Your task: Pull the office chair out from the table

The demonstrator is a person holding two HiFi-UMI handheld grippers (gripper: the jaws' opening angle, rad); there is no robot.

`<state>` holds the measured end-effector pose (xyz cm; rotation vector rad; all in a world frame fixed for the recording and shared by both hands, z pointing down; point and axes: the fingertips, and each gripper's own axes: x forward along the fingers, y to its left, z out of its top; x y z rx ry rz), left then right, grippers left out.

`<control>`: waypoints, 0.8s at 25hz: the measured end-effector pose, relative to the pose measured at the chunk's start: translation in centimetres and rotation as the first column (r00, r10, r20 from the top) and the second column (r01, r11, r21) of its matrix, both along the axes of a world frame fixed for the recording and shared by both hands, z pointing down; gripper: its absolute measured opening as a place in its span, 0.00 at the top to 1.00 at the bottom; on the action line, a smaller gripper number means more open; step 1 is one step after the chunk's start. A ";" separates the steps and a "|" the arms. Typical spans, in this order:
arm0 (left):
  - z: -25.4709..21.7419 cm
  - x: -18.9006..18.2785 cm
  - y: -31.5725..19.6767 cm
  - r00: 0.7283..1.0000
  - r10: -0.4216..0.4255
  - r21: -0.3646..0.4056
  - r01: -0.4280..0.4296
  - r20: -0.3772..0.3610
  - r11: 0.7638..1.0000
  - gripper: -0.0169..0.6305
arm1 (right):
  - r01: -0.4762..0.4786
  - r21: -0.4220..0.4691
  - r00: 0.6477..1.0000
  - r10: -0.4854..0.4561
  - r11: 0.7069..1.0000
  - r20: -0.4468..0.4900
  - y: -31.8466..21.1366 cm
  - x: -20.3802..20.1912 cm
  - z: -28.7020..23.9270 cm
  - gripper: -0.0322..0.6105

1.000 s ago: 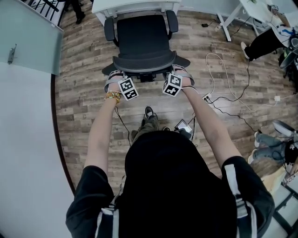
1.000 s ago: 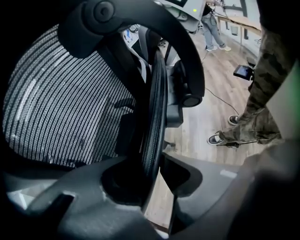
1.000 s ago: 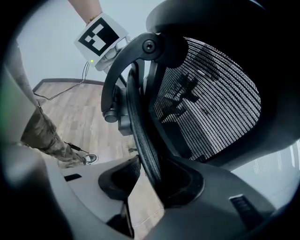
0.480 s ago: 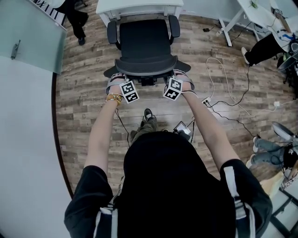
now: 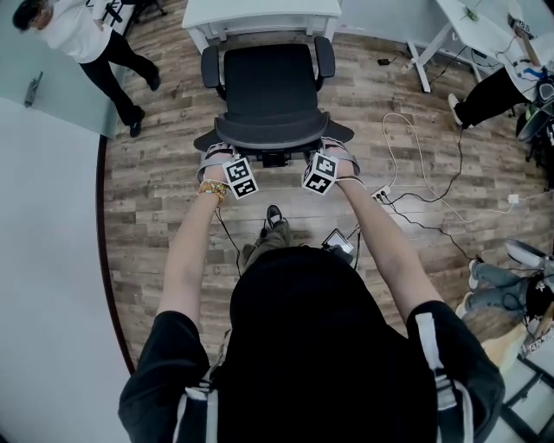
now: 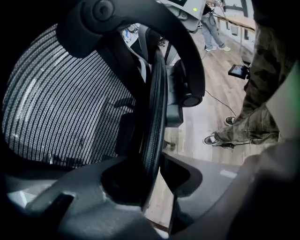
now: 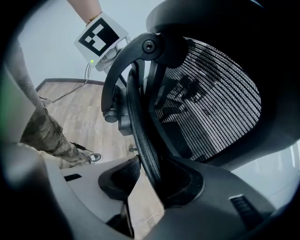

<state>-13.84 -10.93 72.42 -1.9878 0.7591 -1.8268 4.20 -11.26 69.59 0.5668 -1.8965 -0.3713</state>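
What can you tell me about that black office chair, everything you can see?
The office chair is black, with a flat seat, two armrests and a see-through mesh backrest in a dark frame. It stands upright on the wood floor, facing the white table, seat front near its edge. The left gripper and right gripper each clamp the backrest's rim.

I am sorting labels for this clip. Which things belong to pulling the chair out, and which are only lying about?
Part of the job: office chair, held at its backrest rim by the left gripper and the right gripper; white table beyond it.
Only lying about: white cable and power strip on the floor; second desk at the right.
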 end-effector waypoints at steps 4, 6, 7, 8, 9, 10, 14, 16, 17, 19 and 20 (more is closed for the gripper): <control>-0.1 0.3 1.3 1.000 0.000 0.004 0.000 0.001 1.000 0.77 | 0.004 0.002 1.000 -0.004 1.000 0.000 1.3 0.3 -0.1 0.75; -0.1 0.3 1.8 1.000 -0.002 0.007 0.002 0.003 1.000 0.77 | 0.008 0.009 1.000 -0.008 1.000 0.000 1.7 0.4 -0.1 0.75; -0.1 0.4 2.1 1.000 -0.003 0.007 0.003 0.003 1.000 0.77 | 0.011 0.011 1.000 -0.011 1.000 -0.001 1.9 0.5 -0.2 0.75; -0.1 0.5 2.5 1.000 -0.003 0.005 0.003 0.004 1.000 0.77 | 0.013 0.009 1.000 -0.013 1.000 -0.001 2.3 0.5 -0.2 0.75; -0.2 0.5 2.9 1.000 -0.003 0.003 0.003 0.003 1.000 0.77 | 0.016 0.005 1.000 -0.016 1.000 -0.001 2.8 0.6 -0.2 0.75; -0.1 0.5 3.4 1.000 -0.004 0.001 0.004 0.003 1.000 0.77 | 0.018 0.002 1.000 -0.018 1.000 0.000 3.3 0.6 -0.1 0.75; -0.2 0.6 5.0 1.000 -0.011 -0.004 0.011 0.002 1.000 0.77 | 0.021 0.003 1.000 -0.021 1.000 0.001 4.9 0.7 -0.2 0.75; -0.3 0.7 5.4 1.000 -0.014 -0.006 0.014 0.002 1.000 0.77 | 0.023 0.002 1.000 -0.023 1.000 0.000 5.3 0.8 -0.2 0.75; -0.3 0.8 5.6 1.000 -0.016 -0.005 0.016 0.002 1.000 0.77 | 0.026 0.002 1.000 -0.026 1.000 0.000 5.4 0.8 -0.3 0.75; -0.3 0.9 6.2 1.000 -0.019 -0.001 0.019 0.004 1.000 0.77 | 0.032 0.005 0.999 -0.032 0.999 0.000 5.9 1.0 -0.3 0.75; -0.3 1.0 6.6 1.000 -0.020 0.001 0.020 0.006 1.000 0.77 | 0.035 0.006 0.999 -0.035 0.999 0.000 6.3 1.0 -0.2 0.75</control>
